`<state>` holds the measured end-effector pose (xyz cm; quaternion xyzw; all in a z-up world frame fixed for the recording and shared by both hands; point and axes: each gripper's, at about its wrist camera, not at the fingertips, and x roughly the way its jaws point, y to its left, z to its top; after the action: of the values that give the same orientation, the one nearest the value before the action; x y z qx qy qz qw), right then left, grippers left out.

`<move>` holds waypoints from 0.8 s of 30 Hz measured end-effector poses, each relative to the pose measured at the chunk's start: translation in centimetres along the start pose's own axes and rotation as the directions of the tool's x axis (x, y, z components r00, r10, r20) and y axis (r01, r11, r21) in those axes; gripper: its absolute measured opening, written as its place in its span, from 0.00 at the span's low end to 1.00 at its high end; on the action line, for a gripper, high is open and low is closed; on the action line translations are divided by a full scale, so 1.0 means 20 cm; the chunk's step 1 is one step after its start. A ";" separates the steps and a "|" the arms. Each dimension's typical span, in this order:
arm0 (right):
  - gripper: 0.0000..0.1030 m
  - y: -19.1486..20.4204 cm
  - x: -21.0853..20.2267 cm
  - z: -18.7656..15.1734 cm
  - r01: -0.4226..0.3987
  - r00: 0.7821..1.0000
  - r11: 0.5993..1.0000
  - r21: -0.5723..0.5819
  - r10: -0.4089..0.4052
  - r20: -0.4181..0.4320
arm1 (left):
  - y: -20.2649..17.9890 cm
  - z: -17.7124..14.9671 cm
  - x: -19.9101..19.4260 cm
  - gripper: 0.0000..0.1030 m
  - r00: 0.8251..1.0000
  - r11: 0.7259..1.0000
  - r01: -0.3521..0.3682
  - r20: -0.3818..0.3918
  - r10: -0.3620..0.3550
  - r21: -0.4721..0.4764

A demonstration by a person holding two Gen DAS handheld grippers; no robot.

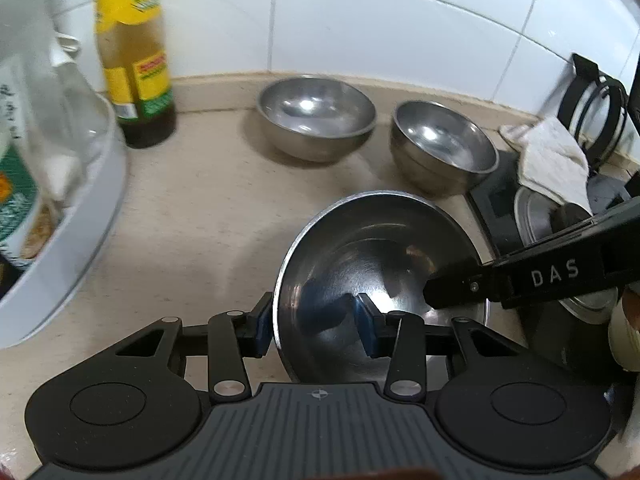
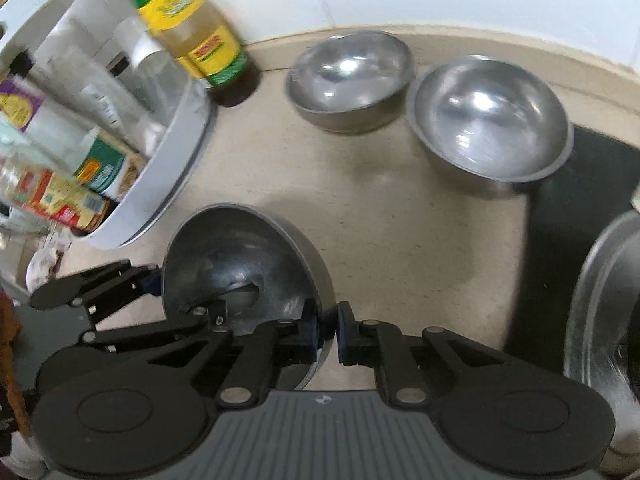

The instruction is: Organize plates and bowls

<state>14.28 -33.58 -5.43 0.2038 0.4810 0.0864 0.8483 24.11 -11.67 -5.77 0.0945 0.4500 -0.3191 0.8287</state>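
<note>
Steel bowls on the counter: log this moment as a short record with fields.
held bowl: steel bowl tilted, gripped at opposite sides of its rim by both tongs
left tongs: pads astride the rim, one inside, one outside
right tongs: shut on the rim
other bowls: two, far bowl and near bowl, upright and empty by the tiled wall, side by side
bottle: yellow-labelled sauce bottle standing left of the far bowl
tub: white tub of packets at the left
stacking: not yet done

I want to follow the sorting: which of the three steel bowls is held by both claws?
The nearest bowl, tilted, with each claw on its rim; the two bowls near the wall stand free.
</note>
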 end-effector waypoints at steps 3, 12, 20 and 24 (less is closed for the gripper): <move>0.11 -0.05 0.01 0.00 0.005 1.000 1.000 0.029 -0.005 -0.015 | -0.01 0.01 0.04 0.48 1.000 1.000 0.016 -0.018 -0.016 0.008; 0.16 -0.12 -0.03 0.09 0.048 0.999 0.999 0.024 -0.049 0.017 | 0.10 0.12 0.02 0.54 1.000 1.000 0.003 -0.002 -0.003 0.025; 0.16 -0.16 -0.14 0.44 0.058 0.982 0.997 0.048 -0.065 0.176 | 0.25 0.41 0.06 0.56 0.997 0.998 0.031 0.079 -0.026 -0.061; 0.18 -0.19 -0.04 0.63 0.073 0.981 0.995 0.071 -0.085 0.177 | 0.27 0.55 0.19 0.58 0.996 0.996 0.024 0.085 -0.016 -0.090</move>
<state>24.54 -40.59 -0.75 0.2186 0.4127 0.0186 0.8840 36.40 -13.92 -3.16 0.0388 0.4298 -0.3104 0.8470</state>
